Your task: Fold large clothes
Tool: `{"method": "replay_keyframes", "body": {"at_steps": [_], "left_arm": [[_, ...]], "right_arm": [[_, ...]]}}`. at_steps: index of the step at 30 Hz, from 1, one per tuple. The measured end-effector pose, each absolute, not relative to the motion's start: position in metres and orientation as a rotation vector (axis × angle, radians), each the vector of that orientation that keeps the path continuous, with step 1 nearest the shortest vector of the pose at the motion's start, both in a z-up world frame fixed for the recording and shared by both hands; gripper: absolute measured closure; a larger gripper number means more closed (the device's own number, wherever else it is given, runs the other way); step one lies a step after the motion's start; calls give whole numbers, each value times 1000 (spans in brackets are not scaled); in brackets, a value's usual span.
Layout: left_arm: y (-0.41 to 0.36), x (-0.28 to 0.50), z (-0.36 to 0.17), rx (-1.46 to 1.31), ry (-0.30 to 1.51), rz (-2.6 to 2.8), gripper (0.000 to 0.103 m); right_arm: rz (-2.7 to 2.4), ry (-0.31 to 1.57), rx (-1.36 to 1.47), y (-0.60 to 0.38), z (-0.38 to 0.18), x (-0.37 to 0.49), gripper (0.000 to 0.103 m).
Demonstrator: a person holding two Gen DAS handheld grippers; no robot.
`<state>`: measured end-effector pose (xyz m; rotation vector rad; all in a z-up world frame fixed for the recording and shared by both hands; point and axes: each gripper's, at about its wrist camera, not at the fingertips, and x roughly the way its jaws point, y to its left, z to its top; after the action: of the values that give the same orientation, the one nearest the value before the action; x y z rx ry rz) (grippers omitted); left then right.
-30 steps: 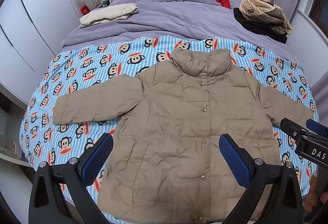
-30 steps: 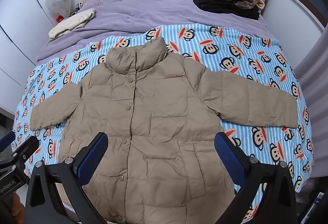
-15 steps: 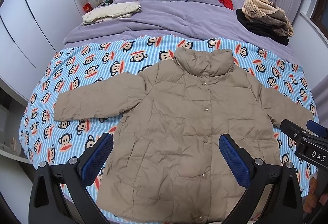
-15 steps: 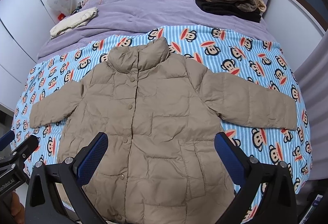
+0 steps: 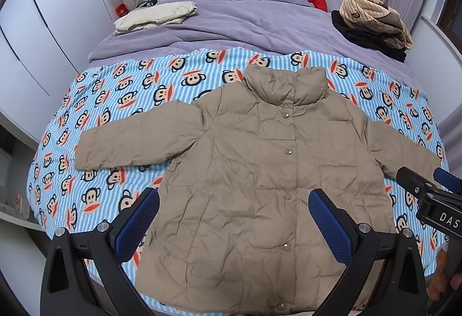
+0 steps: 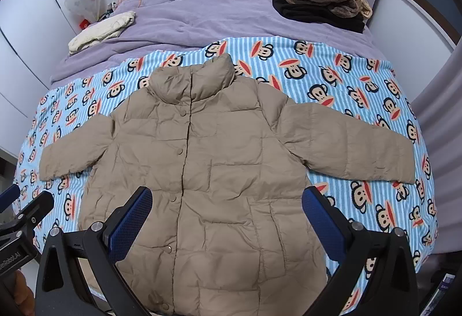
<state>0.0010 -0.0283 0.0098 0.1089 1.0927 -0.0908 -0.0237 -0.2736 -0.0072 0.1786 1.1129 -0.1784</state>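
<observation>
While both tongs, left (image 5: 233, 220) and right (image 6: 226, 217), hover apart over the near hem, the jacket (image 5: 268, 177) lies flat on the bed (image 5: 138, 90): puffy, light, slippery. Best pinch a sleeve cuff (image 6: 401, 168).

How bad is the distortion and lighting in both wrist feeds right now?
Left wrist view: strong fisheye bowing at the edges, dark corner vignette; the tan quilted puffer jacket is sharp and evenly lit. Right wrist view: same curved edges on the monkey-print striped blanket, soft light, no glare or blur.
</observation>
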Motion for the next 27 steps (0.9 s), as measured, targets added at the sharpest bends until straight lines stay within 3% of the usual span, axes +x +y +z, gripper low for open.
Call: {"method": "replay_keyframes", "body": {"at_steps": [27], "left_arm": [[-30, -1, 9, 108, 1095, -88, 0]], "right_arm": [[-181, 1112, 179, -271, -8, -24, 0]]}}
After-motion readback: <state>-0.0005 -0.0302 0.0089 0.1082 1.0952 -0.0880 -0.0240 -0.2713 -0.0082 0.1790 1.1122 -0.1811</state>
